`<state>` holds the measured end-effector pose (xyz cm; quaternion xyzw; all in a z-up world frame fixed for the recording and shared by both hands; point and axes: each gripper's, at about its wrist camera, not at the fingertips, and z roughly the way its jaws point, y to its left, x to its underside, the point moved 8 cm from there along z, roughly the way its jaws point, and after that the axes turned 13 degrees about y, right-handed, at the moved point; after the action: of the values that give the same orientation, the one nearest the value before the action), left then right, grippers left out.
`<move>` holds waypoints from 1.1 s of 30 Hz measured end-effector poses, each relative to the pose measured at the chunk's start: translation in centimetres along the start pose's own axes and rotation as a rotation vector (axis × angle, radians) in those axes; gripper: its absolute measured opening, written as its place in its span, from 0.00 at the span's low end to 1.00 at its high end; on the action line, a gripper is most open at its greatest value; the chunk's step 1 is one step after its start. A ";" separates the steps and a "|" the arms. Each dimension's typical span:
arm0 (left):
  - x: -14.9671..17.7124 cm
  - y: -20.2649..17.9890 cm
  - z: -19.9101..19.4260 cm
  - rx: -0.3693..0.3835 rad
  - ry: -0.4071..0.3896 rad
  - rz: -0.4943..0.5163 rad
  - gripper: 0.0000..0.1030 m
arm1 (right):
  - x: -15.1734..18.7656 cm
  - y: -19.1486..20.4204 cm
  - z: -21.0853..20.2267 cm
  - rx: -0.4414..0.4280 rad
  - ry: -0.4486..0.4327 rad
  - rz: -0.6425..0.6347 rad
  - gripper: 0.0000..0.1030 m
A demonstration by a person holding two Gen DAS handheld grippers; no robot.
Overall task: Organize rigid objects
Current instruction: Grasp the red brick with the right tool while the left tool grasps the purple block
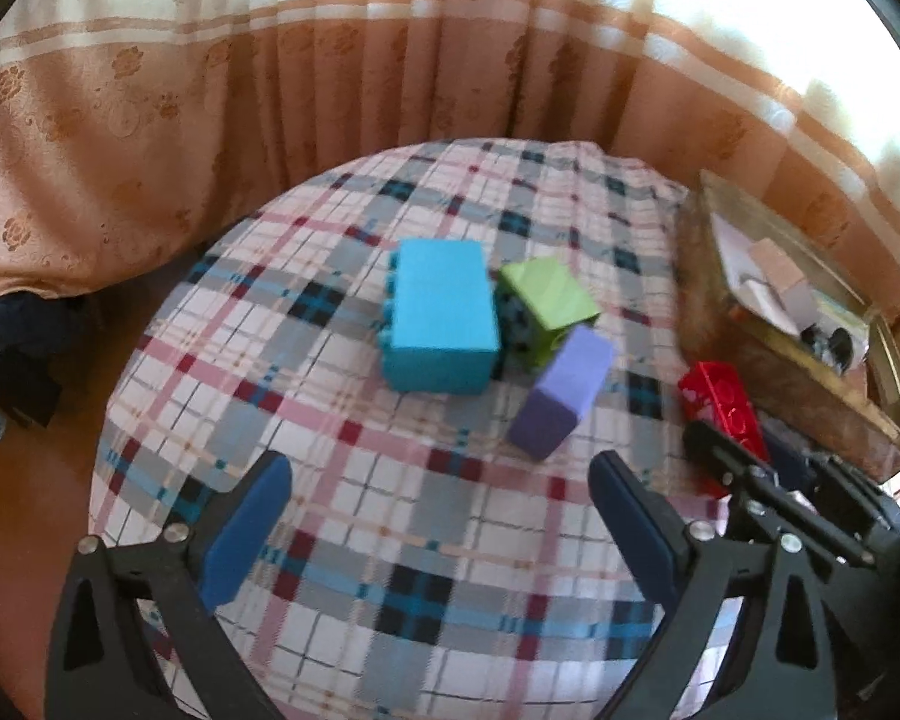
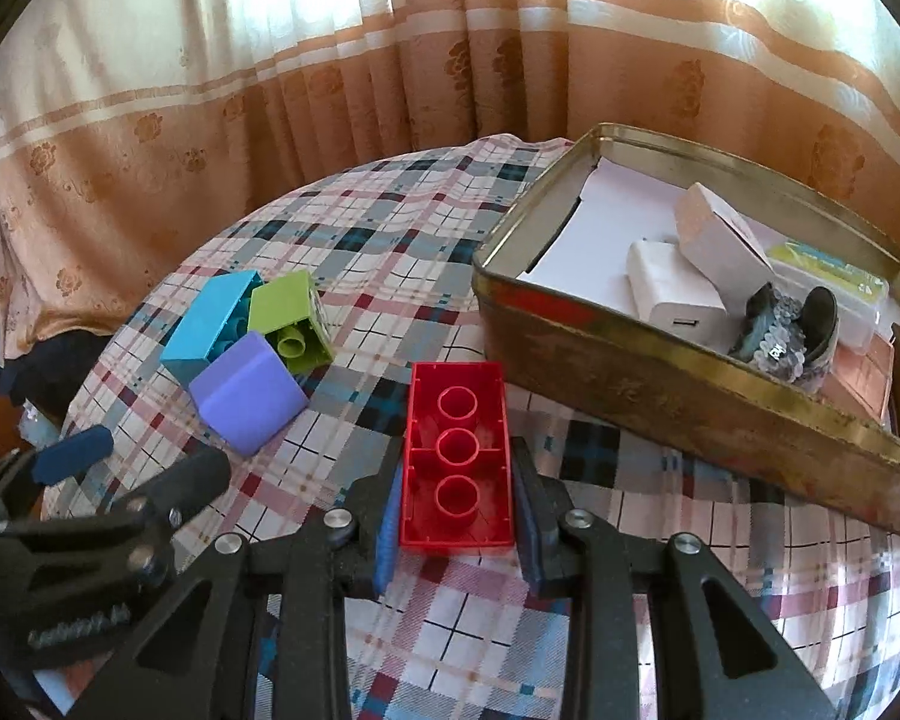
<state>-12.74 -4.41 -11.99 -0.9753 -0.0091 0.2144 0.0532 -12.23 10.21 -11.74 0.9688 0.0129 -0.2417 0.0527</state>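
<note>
My right gripper point(image 2: 457, 492) is shut on a red brick point(image 2: 457, 450), hollow underside up, just above the plaid cloth and left of the metal tin point(image 2: 660, 384). The red brick also shows in the left wrist view point(image 1: 723, 402). My left gripper point(image 1: 438, 516) is open and empty, above the cloth in front of three loose bricks: a blue brick point(image 1: 441, 315), a green brick point(image 1: 546, 306) and a purple brick point(image 1: 561, 390). The same bricks lie at the left in the right wrist view: blue brick point(image 2: 210, 318), green brick point(image 2: 288, 318), purple brick point(image 2: 246, 396).
The tin holds a white charger point(image 2: 672, 291), a small white box point(image 2: 720, 240), a sequined item point(image 2: 780, 336) and a plastic case point(image 2: 828, 282). A round table with plaid cloth point(image 1: 390, 540) stands before orange curtains point(image 1: 210, 90). Dark items lie on the floor at left point(image 1: 18, 348).
</note>
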 end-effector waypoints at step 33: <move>-1.9 -3.5 1.8 0.144 0.047 0.167 0.18 | -0.1 -1.2 -0.1 0.039 -0.001 0.042 0.33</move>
<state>-15.22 -0.81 -12.41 -0.9710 0.0889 0.1953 0.1053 -12.34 11.43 -11.75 0.9696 -0.0122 -0.2413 0.0390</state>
